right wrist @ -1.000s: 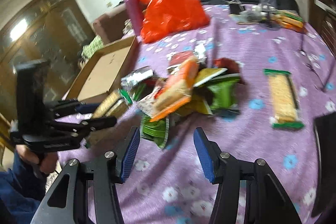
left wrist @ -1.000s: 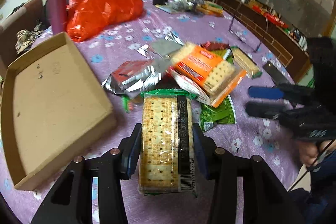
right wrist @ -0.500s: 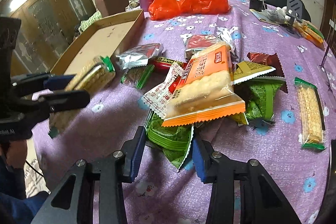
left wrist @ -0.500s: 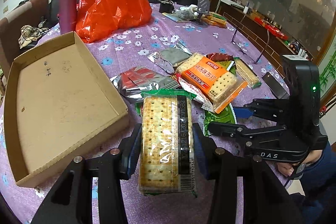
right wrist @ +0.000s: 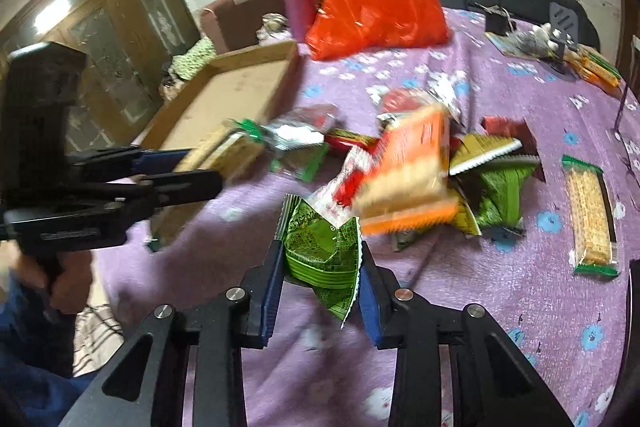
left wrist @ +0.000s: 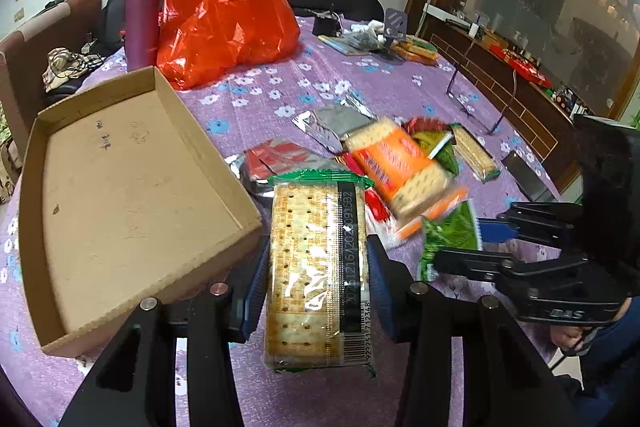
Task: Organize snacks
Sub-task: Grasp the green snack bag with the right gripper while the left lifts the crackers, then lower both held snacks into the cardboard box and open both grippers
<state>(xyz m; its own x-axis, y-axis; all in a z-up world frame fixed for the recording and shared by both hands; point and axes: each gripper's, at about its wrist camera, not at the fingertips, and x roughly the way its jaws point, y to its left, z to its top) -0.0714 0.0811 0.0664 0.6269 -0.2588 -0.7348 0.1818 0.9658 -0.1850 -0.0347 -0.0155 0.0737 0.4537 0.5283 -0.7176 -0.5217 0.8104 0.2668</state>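
Left wrist view: left tongs (left wrist: 316,277), jaws set narrow and clenched on a clear-wrapped cracker pack (left wrist: 318,273) with green ends; both blue pads press its long sides, and the pack lies lengthwise along the fingers, raised above the purple flowered surface (left wrist: 280,91). Just to the left, an empty cardboard tray (left wrist: 120,195), its near corner beside the pack. Beyond the pack, a loose heap of snacks: an orange cracker pack (left wrist: 400,167), blurred, on top; silver and red foil packets (left wrist: 280,159) behind; green wrappers to the right. Further back, a red plastic bag (left wrist: 224,11) and a purple flask (left wrist: 144,7) standing upright beside it.

Right wrist view: right tongs (right wrist: 320,273), jaws just closed further to a narrow setting and now grasping a green snack packet (right wrist: 324,247) at the near edge of the heap; the pads bear on both its sides and the wrapper crumples between them. The orange pack overlaps the far end of the packet. Well apart, to the right, a second slim cracker pack (right wrist: 590,215) lies flat on the surface alone. To the left, a hand (right wrist: 68,275) carries the left tongs with their pack, in front of the tray.
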